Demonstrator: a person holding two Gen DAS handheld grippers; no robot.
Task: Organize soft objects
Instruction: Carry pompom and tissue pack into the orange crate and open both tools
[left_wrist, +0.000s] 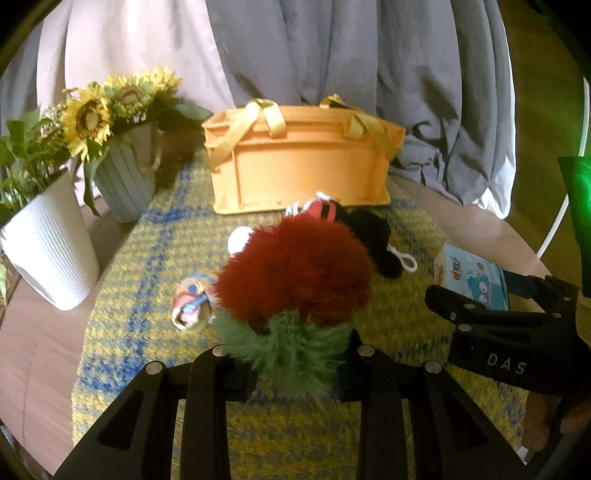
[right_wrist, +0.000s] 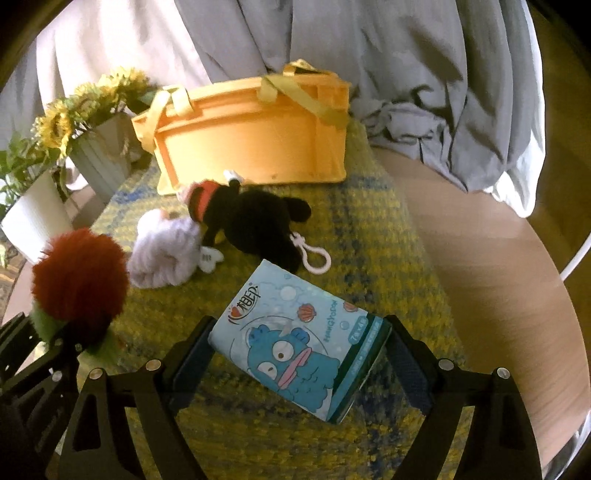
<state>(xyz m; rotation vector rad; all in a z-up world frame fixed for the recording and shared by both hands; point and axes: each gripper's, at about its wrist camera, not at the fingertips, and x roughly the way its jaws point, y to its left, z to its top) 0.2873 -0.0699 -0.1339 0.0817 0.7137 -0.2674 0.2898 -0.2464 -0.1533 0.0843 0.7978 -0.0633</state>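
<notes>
My left gripper (left_wrist: 291, 373) is shut on a fluffy red-and-green plush (left_wrist: 295, 273), gripping its green end and holding it above the mat. My right gripper (right_wrist: 301, 354) is shut on a light-blue tissue pack (right_wrist: 295, 343) printed with a blue cartoon creature; both pads press its sides and it hangs tilted. On the mat behind lie a black plush (right_wrist: 258, 225) with a red face and a white clip, a white plush (right_wrist: 162, 254), and a small pink-and-blue toy (left_wrist: 192, 302). An orange basket (left_wrist: 299, 162) with yellow handles stands at the back.
A yellow-and-blue woven mat (right_wrist: 369, 258) covers a round wooden table (right_wrist: 480, 240). At the left stand a ribbed vase of sunflowers (left_wrist: 125, 184) and a white ribbed pot (left_wrist: 51, 243) with a green plant. Grey and white cloth (left_wrist: 332, 55) hangs behind the basket.
</notes>
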